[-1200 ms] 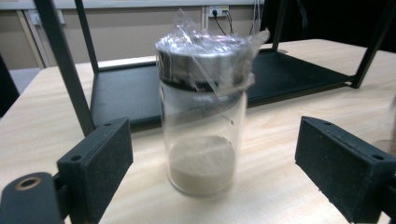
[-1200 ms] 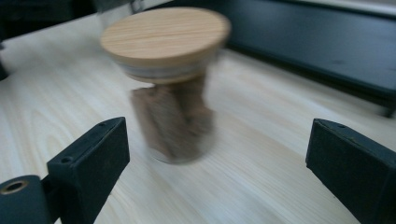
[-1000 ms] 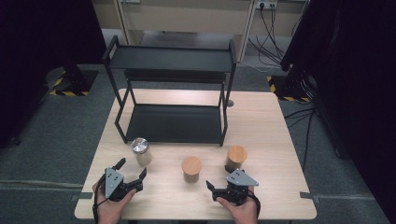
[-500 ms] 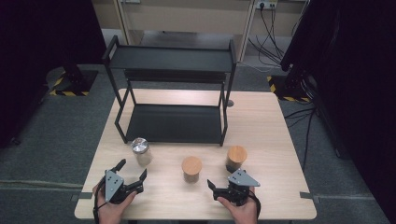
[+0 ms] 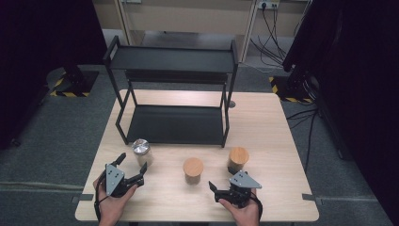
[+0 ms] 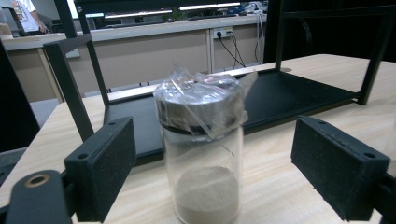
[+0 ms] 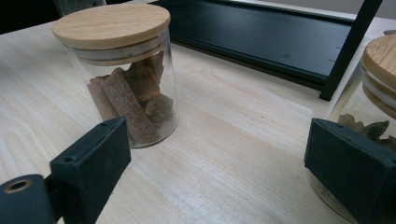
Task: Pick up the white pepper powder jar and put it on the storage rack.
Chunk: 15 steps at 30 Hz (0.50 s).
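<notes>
The tall clear glass jar with a silver foil-wrapped lid [image 5: 140, 151] is seen in the same spot as a second ago, on the pale wooden table [image 5: 273, 122] just in front of the left front leg of the black two-tier metal rack [image 5: 174, 84]. What differs is small: the left gripper [image 5: 133, 165] has been brought slightly closer to this jar, and its jaws have just been closing a little. In the left gripper view the jar [image 6: 201, 149] is framed between the two black pads [image 6: 100, 168], yet a clear gap is left on each side, so nothing is pinched and the jaws are held spread. A layer of tan powder is seen at the bottom of the jar, which stands upright.

The two short glass jars with round wooden lids are found unmoved: the middle one [image 5: 193, 170], holding brown bark-like pieces, stands right of the foil-lidded jar, and the other [image 5: 238, 160] stands farther right, near the rack's right front leg.

The right gripper [image 5: 214, 190] is held where it was, near the table's front edge, with its jaws spread and nothing between them. In the right gripper view the middle jar [image 7: 119, 70] is seen ahead of the left pad, and the other jar [image 7: 373, 126] lies partly behind the right pad.
</notes>
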Available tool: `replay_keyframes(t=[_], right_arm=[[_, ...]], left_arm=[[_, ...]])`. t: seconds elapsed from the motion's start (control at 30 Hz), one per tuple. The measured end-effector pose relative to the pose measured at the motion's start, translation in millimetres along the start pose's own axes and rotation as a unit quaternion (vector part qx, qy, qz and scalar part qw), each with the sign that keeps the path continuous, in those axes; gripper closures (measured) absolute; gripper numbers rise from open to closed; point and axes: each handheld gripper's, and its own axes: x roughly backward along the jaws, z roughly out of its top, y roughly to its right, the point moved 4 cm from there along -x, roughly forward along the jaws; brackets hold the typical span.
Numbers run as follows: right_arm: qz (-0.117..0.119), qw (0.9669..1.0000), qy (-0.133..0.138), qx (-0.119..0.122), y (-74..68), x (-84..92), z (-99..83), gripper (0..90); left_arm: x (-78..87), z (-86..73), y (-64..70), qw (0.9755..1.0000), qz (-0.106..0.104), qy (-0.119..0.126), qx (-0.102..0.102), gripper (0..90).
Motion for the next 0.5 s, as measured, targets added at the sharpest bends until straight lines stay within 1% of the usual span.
replay_keyframes(t=[0.2,0.33,0.5], right_arm=[[0.001,1.0,-0.001,0.0,-0.1,-0.2,0.0,7.4],[0.001,1.0,0.0,0.001,-0.2,0.1,0.0,7.4],[0.001,1.0,0.0,0.001,-0.2,0.1,0.0,7.4]], left_arm=[[-11.8,3.2,-1.6,1.0,-0.002,-0.001,-0.003,15.4],[-20.3,4.6,-4.8,1.0,0.004,-0.003,-0.004,15.9],[-26.1,5.6,-5.6,0.9999,0.007,-0.006,-0.006,15.9]])
